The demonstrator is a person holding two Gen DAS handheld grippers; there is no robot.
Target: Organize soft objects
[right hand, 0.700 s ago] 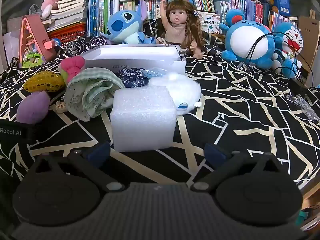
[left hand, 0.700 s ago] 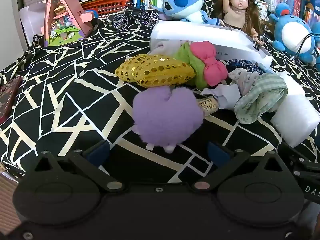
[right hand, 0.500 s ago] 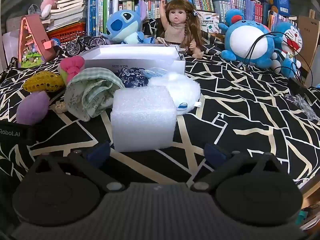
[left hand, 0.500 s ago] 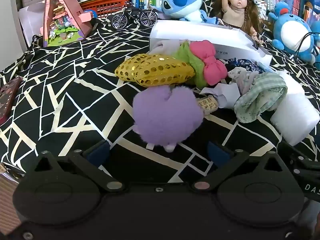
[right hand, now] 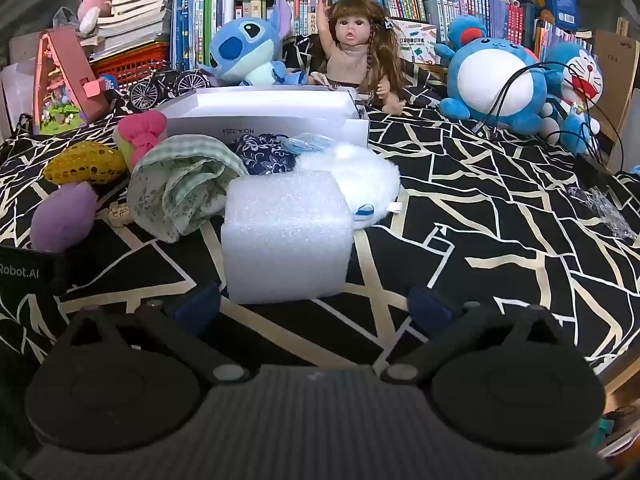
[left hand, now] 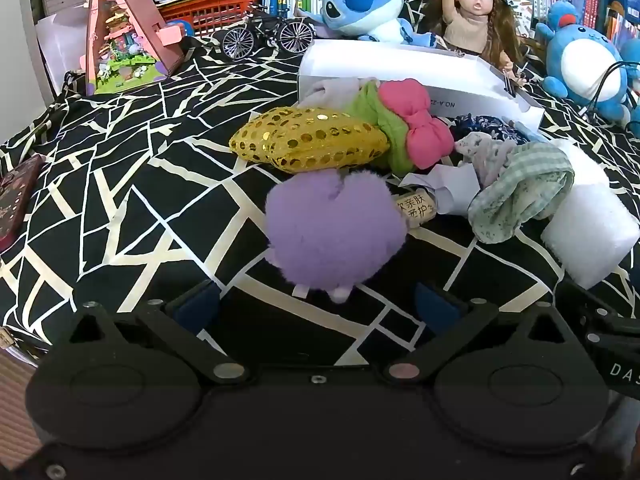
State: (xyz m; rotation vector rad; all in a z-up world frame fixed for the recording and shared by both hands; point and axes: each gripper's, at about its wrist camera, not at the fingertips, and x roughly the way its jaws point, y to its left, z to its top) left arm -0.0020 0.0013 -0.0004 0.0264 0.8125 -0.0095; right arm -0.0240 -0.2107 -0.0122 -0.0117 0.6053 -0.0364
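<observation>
A fluffy purple plush (left hand: 334,230) lies on the black-and-white cloth just ahead of my open left gripper (left hand: 316,306); it also shows in the right wrist view (right hand: 64,218). Behind it lie a gold sequin pouch (left hand: 308,144), a pink-and-green bow (left hand: 412,130) and a crumpled green checked cloth (left hand: 520,196). A white foam block (right hand: 286,236) sits right in front of my open right gripper (right hand: 316,304), with a white fluffy plush (right hand: 356,172) behind it. A white box (right hand: 264,120) stands further back.
A Stitch plush (right hand: 248,52), a doll (right hand: 360,56), blue round plush toys (right hand: 500,84) and a model bicycle (left hand: 268,36) line the back before bookshelves. A pink toy house (left hand: 124,36) stands at back left. Cables (right hand: 560,92) hang at right.
The left gripper has crept slightly forward toward the purple plush. The right view is almost unchanged.
</observation>
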